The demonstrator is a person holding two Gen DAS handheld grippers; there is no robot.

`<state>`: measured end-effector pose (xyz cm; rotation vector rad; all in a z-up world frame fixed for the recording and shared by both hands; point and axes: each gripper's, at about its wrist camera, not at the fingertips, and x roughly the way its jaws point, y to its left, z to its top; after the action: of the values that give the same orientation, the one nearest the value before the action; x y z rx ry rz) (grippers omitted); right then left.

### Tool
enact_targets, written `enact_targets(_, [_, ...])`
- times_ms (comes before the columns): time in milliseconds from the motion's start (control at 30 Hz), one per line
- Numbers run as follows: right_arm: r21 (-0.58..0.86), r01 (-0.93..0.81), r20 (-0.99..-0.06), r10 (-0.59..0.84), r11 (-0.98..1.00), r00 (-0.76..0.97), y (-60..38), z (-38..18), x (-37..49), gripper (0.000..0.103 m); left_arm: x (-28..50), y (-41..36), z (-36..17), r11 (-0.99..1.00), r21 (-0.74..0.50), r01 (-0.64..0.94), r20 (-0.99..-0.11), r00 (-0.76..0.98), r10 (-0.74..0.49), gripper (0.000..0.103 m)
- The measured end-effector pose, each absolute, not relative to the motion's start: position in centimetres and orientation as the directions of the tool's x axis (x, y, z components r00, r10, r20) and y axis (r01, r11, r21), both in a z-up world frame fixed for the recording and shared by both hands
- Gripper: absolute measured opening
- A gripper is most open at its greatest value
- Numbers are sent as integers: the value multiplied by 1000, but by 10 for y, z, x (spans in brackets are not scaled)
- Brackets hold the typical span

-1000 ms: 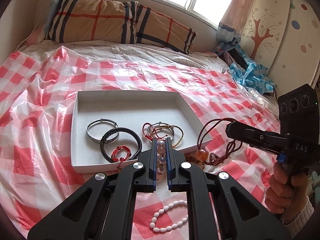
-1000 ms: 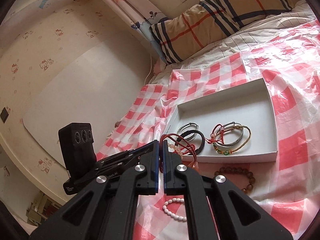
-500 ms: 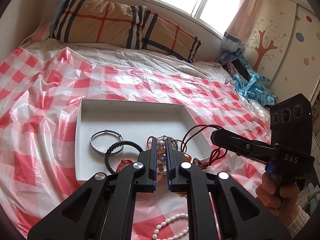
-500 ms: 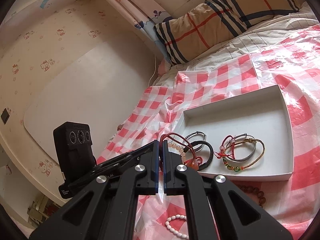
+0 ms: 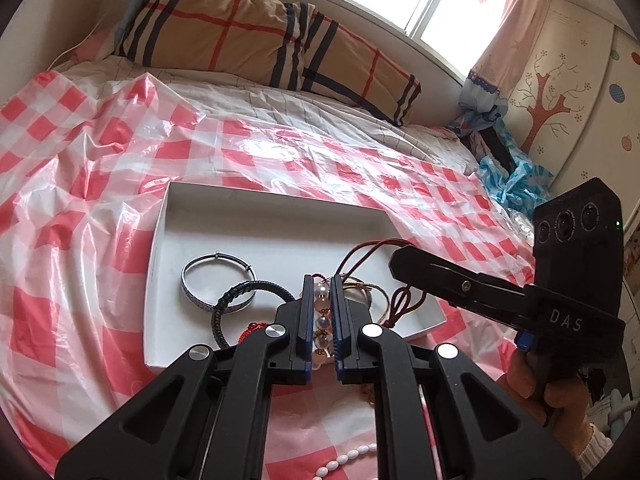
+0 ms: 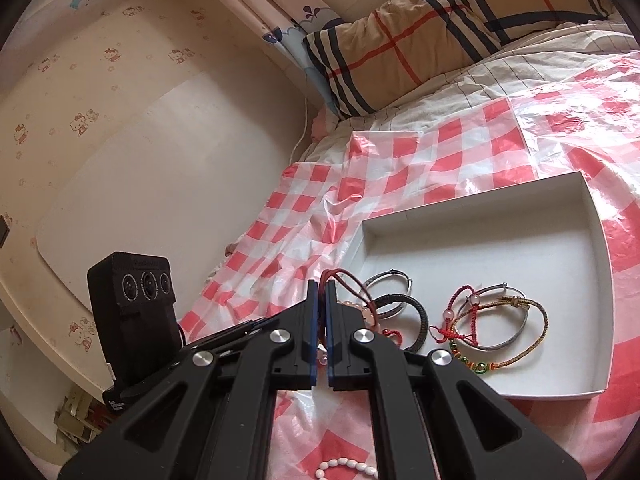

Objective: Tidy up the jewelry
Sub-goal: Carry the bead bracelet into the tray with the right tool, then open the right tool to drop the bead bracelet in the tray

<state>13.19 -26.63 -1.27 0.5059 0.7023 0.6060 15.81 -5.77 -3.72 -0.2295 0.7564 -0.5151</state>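
- The pale pink-and-clear beaded bracelet (image 5: 322,322) hangs between the fingers of the left gripper (image 5: 320,280), just above the near edge of the shallow white cardboard box (image 5: 256,200). It looks light and limp, with hard, smooth, round beads that could roll or slip, so a pinch across a bead, as here, suits it.
- The dark red cord necklace (image 5: 372,252) is thin, soft and floppy; its loops trail loosely and could snag on the box rim or on the other pieces. It is best taken on the cord itself.
- The left fingers are almost together, clamped on the beaded bracelet.
- The right gripper (image 6: 320,286) has its fingers pressed together on the red cord, which arches out from the tips over the box's near right corner.
- Inside the box lie a silver bangle (image 5: 218,284), a black braided bracelet (image 5: 240,304) and a gold-and-red cluster of cords (image 6: 496,332).
- A white oval-bead bracelet (image 6: 346,468) rests on the red-and-white checked plastic sheet (image 5: 80,240) covering the bed, near the person's hand (image 5: 544,384).
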Motion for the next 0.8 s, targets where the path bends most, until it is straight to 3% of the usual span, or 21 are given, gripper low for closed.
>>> enact_targets(33, [577, -301, -481, 614, 759, 626, -267, -17, 134, 4, 161, -59, -42, 866, -364, 343, -610, 615, -500, 8])
enact_targets(100, [517, -217, -565, 520, 828, 641, -269, -28, 138, 5, 165, -62, -51, 903, -308, 300, -654, 622, -430, 18])
enact_targets(167, [510, -157, -600, 480, 846, 640, -276, -37, 140, 5, 167, -64, -57, 926, -262, 273, -685, 623, -377, 23])
enact_targets(233, [494, -130, -614, 451, 860, 647, -282, -38, 139, 7, 167, -61, -57, 933, -253, 256, -691, 627, -360, 26])
enact_targets(300, [484, -124, -612, 436, 866, 659, -285, -35, 137, 16, 168, -56, -57, 936, -261, 236, -690, 633, -352, 35])
enact_targets(367, [464, -128, -612, 422, 876, 669, -285, -32, 134, 27, 167, -50, -57, 938, -268, 220, -692, 634, -346, 38])
enact_targets(800, [360, -161, -641, 369, 919, 673, -269, -24, 128, 38, 153, -61, -57, 968, -129, 217, -707, 664, -243, 53])
